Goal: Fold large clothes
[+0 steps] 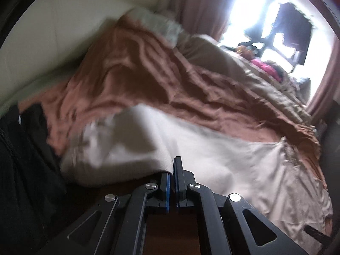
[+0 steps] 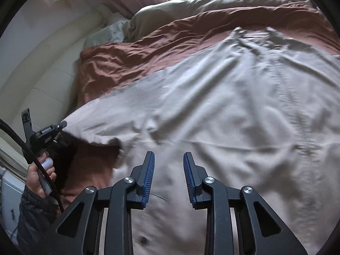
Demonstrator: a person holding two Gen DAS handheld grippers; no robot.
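Only the left wrist view takes in the bright window [image 1: 265,17] at the far end of the bed, with a dark shape hanging in it, and a heap of black fabric [image 1: 27,148] at the left edge. Only the right wrist view shows the person's left hand [image 2: 41,175] gripping the handle of the left gripper [image 2: 61,125], and the cream padded headboard [image 2: 42,68] curving behind it. Both views show the large pale beige garment [image 2: 223,116] spread over the rumpled rust-brown bedsheet [image 2: 138,57], with an olive duvet [image 2: 212,2] beyond. The left gripper [image 1: 172,171] has its blue-padded jaws pressed together on a folded edge of the pale beige garment [image 1: 148,140], which bulges up just ahead of the tips. The right gripper [image 2: 169,159] hangs over the garment with its jaws spread wide and nothing between them.
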